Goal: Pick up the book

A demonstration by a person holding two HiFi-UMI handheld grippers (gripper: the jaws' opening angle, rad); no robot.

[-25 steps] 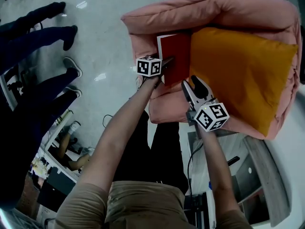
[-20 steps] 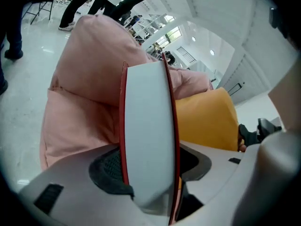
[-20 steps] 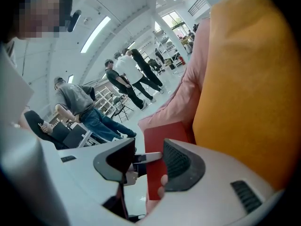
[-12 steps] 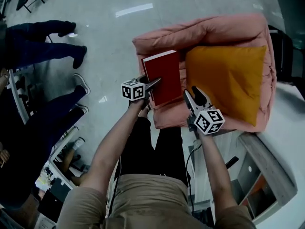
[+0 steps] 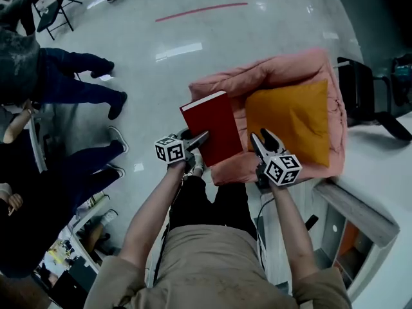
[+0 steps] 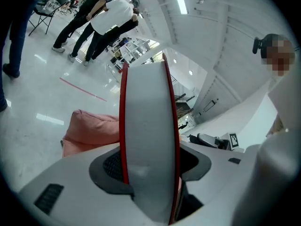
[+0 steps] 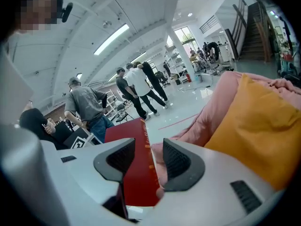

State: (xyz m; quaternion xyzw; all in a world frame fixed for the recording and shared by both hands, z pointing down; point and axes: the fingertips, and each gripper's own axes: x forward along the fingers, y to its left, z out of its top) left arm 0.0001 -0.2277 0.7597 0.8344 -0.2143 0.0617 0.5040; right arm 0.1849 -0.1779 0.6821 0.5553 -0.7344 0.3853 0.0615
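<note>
Red book held up in our left tongs

Our left tongs (image 5: 201, 138) clamp the near edge of the red book (image 5: 211, 129), a pad on each cover with the page block between them; it hangs in the air, tilted, by the arm of the pink chair (image 5: 283, 69). Our right tongs (image 5: 262, 138) stand parted and hold nothing, just right of the book, near the orange cushion (image 5: 293, 118) lying in the chair

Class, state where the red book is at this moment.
In the head view the red book is at centre, clamped in the left gripper, at the pink armchair's left edge, left of the orange cushion.
</note>
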